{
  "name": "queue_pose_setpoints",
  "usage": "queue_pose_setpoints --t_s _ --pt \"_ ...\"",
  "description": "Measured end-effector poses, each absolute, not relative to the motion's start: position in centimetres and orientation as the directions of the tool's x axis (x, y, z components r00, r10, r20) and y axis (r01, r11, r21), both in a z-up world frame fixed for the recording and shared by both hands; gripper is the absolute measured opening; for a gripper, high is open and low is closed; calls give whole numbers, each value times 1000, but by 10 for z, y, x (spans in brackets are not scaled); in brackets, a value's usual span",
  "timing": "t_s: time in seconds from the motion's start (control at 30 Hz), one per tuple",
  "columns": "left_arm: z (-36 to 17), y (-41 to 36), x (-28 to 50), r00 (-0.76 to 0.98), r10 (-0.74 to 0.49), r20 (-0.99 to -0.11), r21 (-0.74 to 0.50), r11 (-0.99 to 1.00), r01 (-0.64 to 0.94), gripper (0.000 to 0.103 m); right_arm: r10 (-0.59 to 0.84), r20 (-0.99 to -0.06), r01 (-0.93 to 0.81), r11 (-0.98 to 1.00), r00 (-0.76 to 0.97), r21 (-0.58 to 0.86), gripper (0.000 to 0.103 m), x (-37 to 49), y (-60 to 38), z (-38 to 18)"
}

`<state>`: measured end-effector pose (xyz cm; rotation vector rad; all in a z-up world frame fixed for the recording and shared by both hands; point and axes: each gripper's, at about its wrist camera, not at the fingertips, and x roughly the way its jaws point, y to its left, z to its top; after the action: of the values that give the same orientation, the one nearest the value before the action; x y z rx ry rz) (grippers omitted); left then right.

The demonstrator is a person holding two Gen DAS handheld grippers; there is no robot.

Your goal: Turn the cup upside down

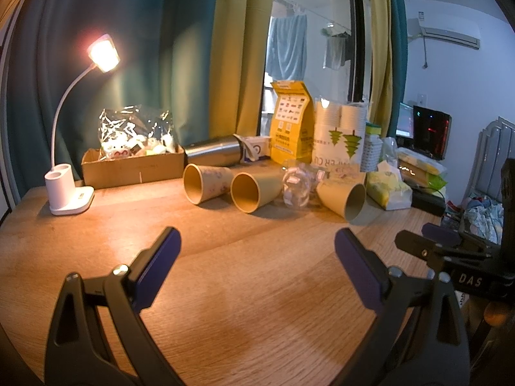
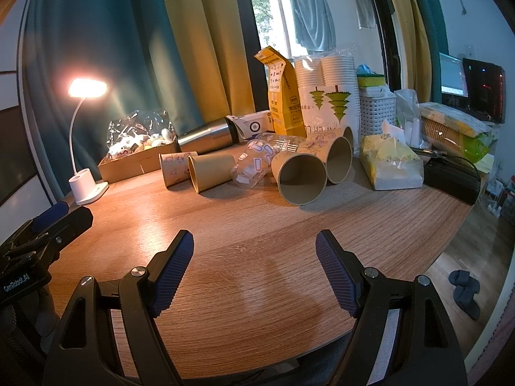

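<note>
Several paper cups lie on their sides on the wooden table (image 1: 257, 289), mouths toward me. In the left wrist view a patterned cup (image 1: 206, 184), a plain cup (image 1: 252, 191) and a cup at the right (image 1: 346, 197) lie in a row. In the right wrist view the nearest cup (image 2: 301, 177) lies ahead, with another (image 2: 336, 157) behind it and two more (image 2: 209, 172) (image 2: 175, 169) to the left. My left gripper (image 1: 257, 241) is open and empty, short of the cups. My right gripper (image 2: 254, 246) is open and empty, short of the nearest cup.
A clear plastic cup (image 2: 254, 164) lies among the paper cups. Behind stand a lit desk lamp (image 1: 69, 193), a cardboard box (image 1: 132, 167), a steel flask (image 1: 214, 154), a yellow bag (image 1: 291, 125), stacked white cups (image 2: 325, 90) and a tissue pack (image 2: 391, 164). The table edge falls off at right.
</note>
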<state>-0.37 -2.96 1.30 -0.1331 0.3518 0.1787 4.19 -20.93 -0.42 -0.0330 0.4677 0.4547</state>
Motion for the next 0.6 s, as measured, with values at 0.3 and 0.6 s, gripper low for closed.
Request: queue_pose_setpoints --t_s 0.3,0.6 --pt "17 -36 4 913 157 -378 -62 979 -194 97 416 -460 -436 897 785 68 81 51 -203 -1" --pt "58 -28 77 801 2 -598 -131 986 -100 97 391 -457 -413 909 799 56 81 100 -213 17"
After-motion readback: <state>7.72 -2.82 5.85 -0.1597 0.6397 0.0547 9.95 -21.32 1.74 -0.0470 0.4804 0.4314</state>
